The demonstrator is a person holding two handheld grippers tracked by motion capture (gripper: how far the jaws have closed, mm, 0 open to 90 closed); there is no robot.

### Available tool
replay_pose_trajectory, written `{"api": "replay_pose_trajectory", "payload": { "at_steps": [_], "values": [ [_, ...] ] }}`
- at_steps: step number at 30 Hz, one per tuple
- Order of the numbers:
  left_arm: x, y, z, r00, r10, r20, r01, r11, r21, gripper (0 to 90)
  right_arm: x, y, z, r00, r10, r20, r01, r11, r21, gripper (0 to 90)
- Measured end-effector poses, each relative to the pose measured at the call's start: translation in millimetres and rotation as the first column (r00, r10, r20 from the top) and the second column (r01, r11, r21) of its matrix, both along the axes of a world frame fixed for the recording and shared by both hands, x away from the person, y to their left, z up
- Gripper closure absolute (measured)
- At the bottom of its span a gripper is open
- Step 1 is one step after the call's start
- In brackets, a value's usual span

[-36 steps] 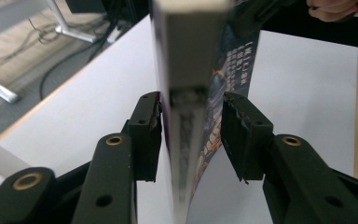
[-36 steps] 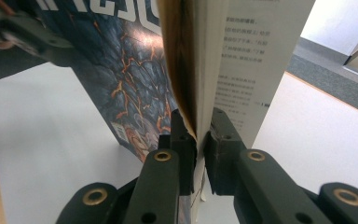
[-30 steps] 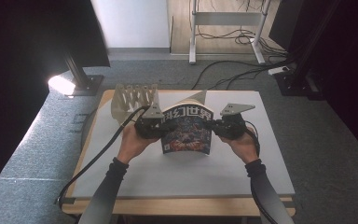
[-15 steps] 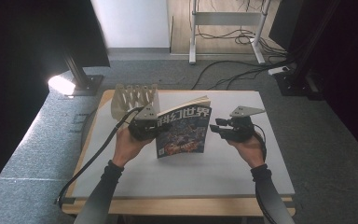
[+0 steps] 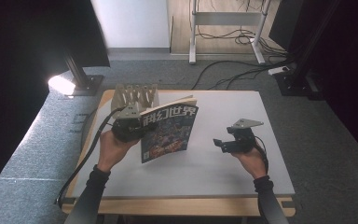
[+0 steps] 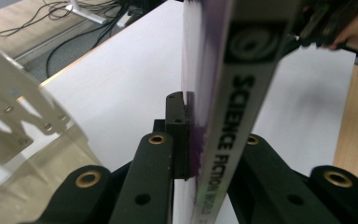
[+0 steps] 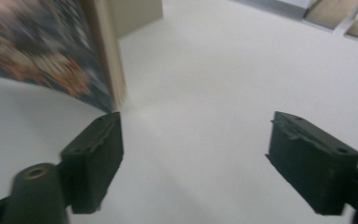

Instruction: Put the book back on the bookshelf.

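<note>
The left gripper [image 5: 137, 128] is clamped on the spine edge of the magazine [image 5: 168, 130], its black jaws pinching the cover from both sides, as the left gripper view shows with the magazine [image 6: 233, 93] standing on edge between them. A second ago both grippers held the magazine over the middle of the tabletop [image 5: 223, 172]; now the right gripper [image 5: 220, 143] has let go, its jaws having just been opening with nothing between them, and it has dropped away to the right, well apart from the magazine. The magazine now hangs tilted from the left gripper alone, closer to the slotted rack [image 5: 135, 95] at the tabletop's far left. The handover looks complete, so slotting the magazine into the rack is likely next.
</note>
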State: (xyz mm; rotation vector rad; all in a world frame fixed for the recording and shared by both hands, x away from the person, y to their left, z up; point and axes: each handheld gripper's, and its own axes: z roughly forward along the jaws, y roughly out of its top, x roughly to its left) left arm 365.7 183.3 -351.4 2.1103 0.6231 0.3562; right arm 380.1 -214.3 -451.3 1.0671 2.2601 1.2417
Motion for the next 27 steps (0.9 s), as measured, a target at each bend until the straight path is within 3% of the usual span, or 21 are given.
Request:
{"api": "replay_pose_trajectory", "payload": {
  "at_steps": [6, 8, 16, 22, 27],
  "values": [
    [-7.4, 21.4, 6.2, 0.9992, 0.038, -0.014, -0.038, 0.9989, -0.028, 82.8, 0.4, 1.3, -26.3, 0.9983, -0.046, -0.035, 0.043, 0.9955, -0.085, 6.1],
    [-10.5, 29.2, 8.5, 0.9987, 0.049, -0.015, -0.05, 0.9983, -0.029, 82.8, 0.4, 0.7, -34.8, 0.9971, -0.055, -0.052, 0.05, 0.9945, -0.091, 0.5],
    [-21.7, 57.4, 17.3, 0.9938, 0.109, -0.022, -0.11, 0.9929, -0.045, 82.9, -3.0, -0.8, -60.9, 0.9925, -0.082, -0.091, 0.073, 0.9929, -0.093, 0.0],
    [-25.6, 80.7, 20.2, 0.9839, 0.176, -0.032, -0.178, 0.9814, -0.073, 82.9, -4.5, 0.3, -76.7, 0.987, -0.101, -0.124, 0.089, 0.9908, -0.102, 0.0],
    [-27.9, 98.9, 23.9, 0.9714, 0.235, -0.035, -0.237, 0.9688, -0.073, 82.9, -5.2, 1.1, -84.6, 0.9886, -0.099, -0.114, 0.083, 0.9869, -0.138, 0.0]
  ]
}}
